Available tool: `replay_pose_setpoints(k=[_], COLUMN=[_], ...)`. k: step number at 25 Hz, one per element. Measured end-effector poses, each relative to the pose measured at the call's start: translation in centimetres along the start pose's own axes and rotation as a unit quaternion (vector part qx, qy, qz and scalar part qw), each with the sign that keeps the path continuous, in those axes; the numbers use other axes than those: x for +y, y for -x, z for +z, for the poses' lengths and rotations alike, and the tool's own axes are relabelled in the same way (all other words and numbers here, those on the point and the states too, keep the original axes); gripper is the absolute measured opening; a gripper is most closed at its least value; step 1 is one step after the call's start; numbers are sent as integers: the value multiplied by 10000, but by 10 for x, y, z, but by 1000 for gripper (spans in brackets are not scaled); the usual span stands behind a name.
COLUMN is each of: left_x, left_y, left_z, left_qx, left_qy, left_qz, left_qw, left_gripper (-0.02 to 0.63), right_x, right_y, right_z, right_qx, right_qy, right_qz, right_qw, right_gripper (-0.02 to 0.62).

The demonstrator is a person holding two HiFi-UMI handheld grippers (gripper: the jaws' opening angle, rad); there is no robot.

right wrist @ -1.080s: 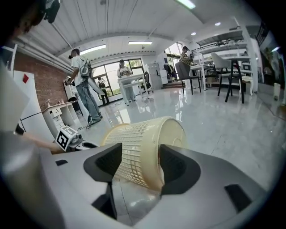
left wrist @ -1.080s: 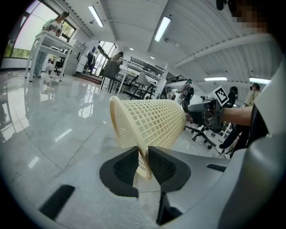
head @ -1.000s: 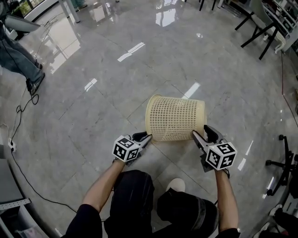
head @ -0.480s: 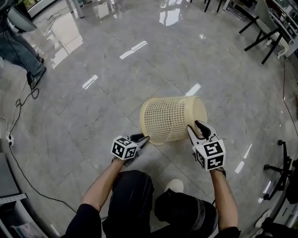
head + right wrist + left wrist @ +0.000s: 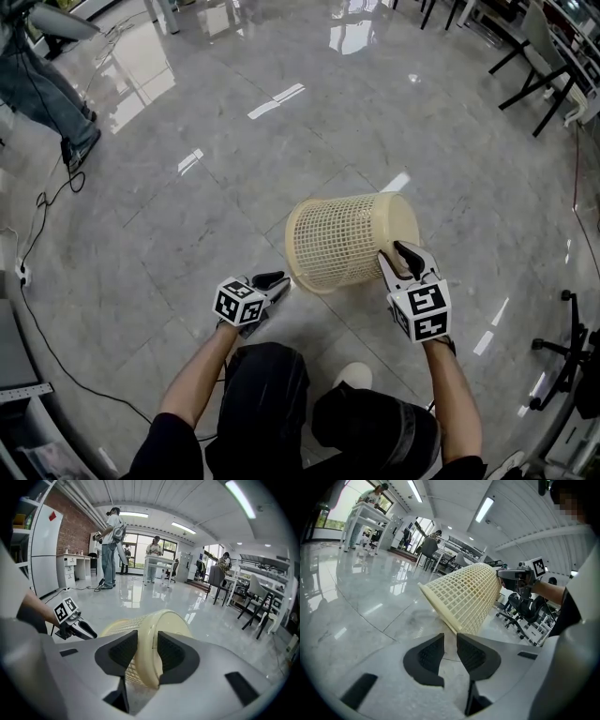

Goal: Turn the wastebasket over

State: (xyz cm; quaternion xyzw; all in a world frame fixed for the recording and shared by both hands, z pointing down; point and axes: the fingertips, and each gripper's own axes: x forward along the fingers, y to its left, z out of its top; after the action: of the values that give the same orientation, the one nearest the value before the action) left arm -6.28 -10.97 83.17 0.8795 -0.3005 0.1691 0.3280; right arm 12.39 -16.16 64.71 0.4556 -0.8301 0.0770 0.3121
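A cream mesh wastebasket (image 5: 342, 239) lies tilted on its side over the grey tiled floor, with its open mouth to the left and its solid base to the right. My right gripper (image 5: 396, 255) is shut on the rim of that base; in the right gripper view the rim (image 5: 161, 620) runs between the two pads of that gripper (image 5: 147, 637). My left gripper (image 5: 275, 281) sits a little left of the mouth rim, apart from it. Its jaws are closing with nothing between them, and the left gripper view shows the basket (image 5: 464, 599) just beyond that gripper (image 5: 450, 637).
A person in jeans (image 5: 37, 94) stands at the far left, near a cable (image 5: 37, 225) on the floor. Black-legged tables (image 5: 525, 56) stand at the upper right and an office chair base (image 5: 562, 366) at the right edge. My own knees and a shoe (image 5: 356, 375) are right below the basket.
The left gripper has come off the mouth rim and drawn back to the left. The right gripper has rolled and shut on the base rim, and the basket has tilted.
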Motion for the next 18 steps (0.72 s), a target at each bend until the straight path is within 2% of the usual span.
replay_pose_setpoints(k=[7,12,18], left_x=[14,6,0], left_y=[34,55,67], left_z=[22,54,60], left_qx=[-401,-872,-916], left_qy=[-302,-686,-897], left_qz=[336,452,412], left_qw=[9982,9928,9909], left_gripper=[59,8,8], right_x=[36,56,76], right_y=[-15,-22,-29], right_z=[13,20,18], right_qx=[41,12,29], right_qy=[942,1312,1829], right_qz=[207,315,328], right_qw=[9953,9909,9826], right_gripper=[138,137,137])
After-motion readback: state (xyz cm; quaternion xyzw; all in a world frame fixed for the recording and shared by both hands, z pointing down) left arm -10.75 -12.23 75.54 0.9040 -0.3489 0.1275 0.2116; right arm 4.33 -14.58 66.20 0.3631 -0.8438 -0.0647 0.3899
